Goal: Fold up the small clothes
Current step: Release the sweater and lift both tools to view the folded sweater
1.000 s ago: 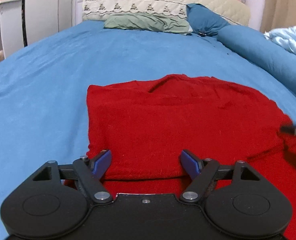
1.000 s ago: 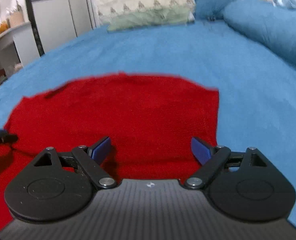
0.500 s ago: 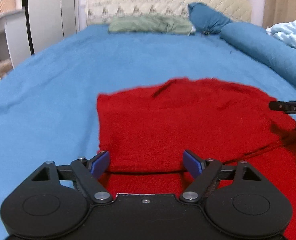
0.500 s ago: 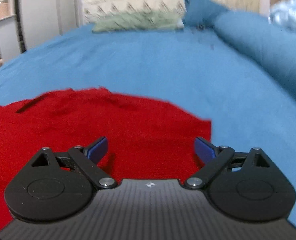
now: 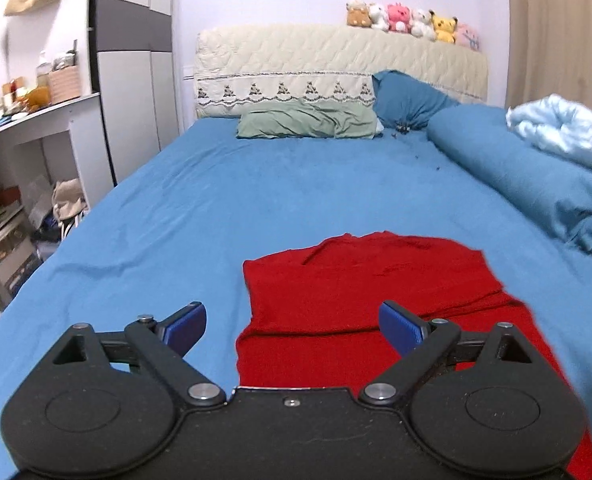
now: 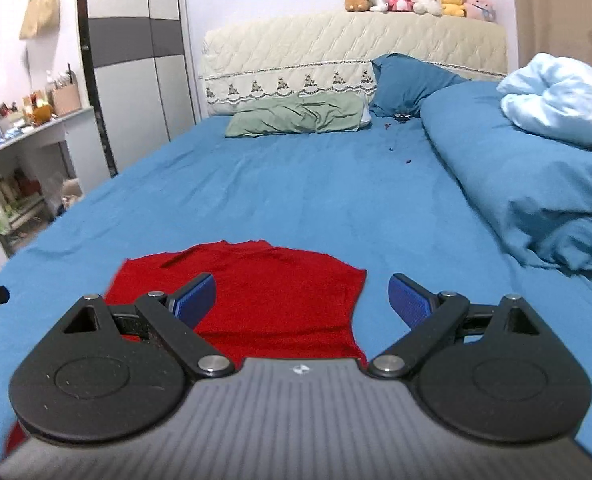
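A red garment [image 5: 367, 292] lies folded flat on the blue bed sheet [image 5: 256, 200], its folded layer over a lower layer near me. My left gripper [image 5: 294, 326] is open and empty, raised above the garment's near left part. The garment also shows in the right wrist view [image 6: 272, 296]. My right gripper [image 6: 301, 298] is open and empty, raised above the garment's near right edge. Neither gripper touches the cloth.
A green pillow [image 5: 307, 124] and a blue pillow [image 5: 407, 96] lie at the quilted headboard [image 5: 335, 56] with plush toys on top. A rolled blue duvet [image 5: 527, 176] and pale blue blanket [image 5: 563, 132] lie along the right. Shelves and a wardrobe [image 5: 132, 80] stand left.
Both grippers have lifted and pulled back from the garment. It now looks smaller and farther, and more of the bed and room shows.
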The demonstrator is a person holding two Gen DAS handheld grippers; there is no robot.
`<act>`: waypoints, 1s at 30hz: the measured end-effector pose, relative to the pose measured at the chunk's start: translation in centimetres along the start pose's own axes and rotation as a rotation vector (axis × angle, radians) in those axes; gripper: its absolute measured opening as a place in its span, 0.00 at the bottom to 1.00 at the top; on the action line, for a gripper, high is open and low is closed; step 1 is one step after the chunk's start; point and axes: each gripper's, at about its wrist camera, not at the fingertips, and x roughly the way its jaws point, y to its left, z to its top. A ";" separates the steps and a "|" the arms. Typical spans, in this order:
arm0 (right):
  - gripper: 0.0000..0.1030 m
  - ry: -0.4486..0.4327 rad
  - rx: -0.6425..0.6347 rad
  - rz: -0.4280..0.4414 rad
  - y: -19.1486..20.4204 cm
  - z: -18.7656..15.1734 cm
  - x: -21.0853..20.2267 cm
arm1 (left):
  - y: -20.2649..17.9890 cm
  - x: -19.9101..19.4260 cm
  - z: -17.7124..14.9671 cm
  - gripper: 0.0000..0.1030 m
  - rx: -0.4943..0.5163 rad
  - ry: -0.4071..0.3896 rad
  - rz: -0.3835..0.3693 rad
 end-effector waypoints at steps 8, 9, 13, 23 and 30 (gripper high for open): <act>1.00 0.130 0.044 0.034 -1.2 -6.7 -9.9 | 2.0 -4.0 -6.1 0.93 -0.201 0.075 -0.008; 1.00 0.149 0.052 0.026 -1.1 -8.2 -9.8 | 2.2 -3.9 -7.6 0.93 -0.218 0.095 -0.007; 1.00 0.298 0.126 0.057 -1.5 -15.2 -10.0 | 2.2 -4.3 -12.4 0.90 -0.207 0.128 0.060; 0.90 0.386 0.189 -0.014 -0.9 -23.3 -9.6 | 1.5 -2.5 -18.8 0.64 -0.171 0.272 0.094; 0.76 0.465 0.162 -0.042 -0.4 -24.6 -8.0 | 1.3 -2.4 -20.6 0.52 -0.183 0.310 0.089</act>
